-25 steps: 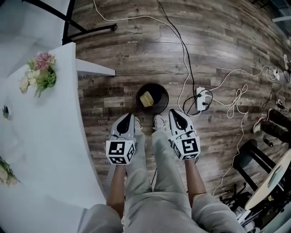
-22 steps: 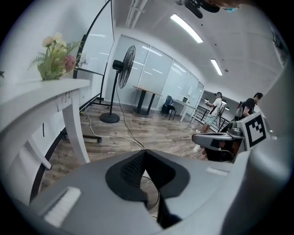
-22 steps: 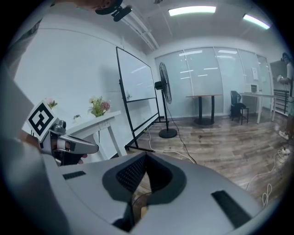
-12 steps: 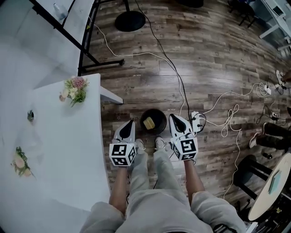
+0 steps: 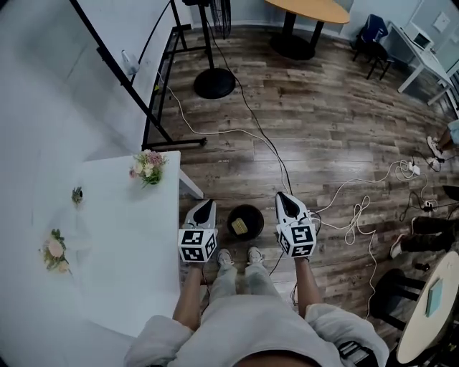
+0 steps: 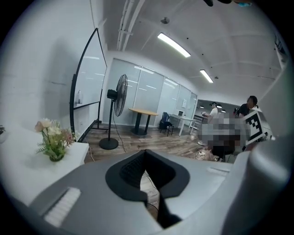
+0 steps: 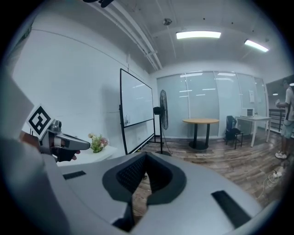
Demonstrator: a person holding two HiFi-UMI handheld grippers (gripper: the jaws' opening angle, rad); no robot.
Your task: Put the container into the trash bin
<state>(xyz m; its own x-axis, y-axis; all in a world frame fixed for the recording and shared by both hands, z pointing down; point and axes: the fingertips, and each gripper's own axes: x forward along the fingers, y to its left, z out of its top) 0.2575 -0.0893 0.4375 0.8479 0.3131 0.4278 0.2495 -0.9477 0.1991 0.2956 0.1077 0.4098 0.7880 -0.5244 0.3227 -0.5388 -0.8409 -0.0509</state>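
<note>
On the wooden floor, just ahead of the person's shoes, stands the round black trash bin (image 5: pixel 245 221), and a yellowish container (image 5: pixel 240 228) lies inside it. My left gripper (image 5: pixel 206 204) hovers high above the floor at the bin's left, jaws shut and nothing in them. At the bin's right my right gripper (image 5: pixel 283 196) is likewise shut and empty. In the left gripper view the left gripper (image 6: pixel 145 152) has its pads together and looks across the room. The right gripper view shows the right gripper (image 7: pixel 146 155) the same way.
A white table (image 5: pixel 129 236) with a small bunch of flowers (image 5: pixel 147 166) stands at the left. Cables and a power strip (image 5: pixel 315 223) trail over the floor at the right. Farther off are a fan base (image 5: pixel 214 82), a whiteboard frame (image 5: pixel 154 107) and a round table (image 5: pixel 308 8).
Both grippers have risen well above the floor, still shut and empty. The head view has pulled back, so the bin looks smaller and more of the room shows.
</note>
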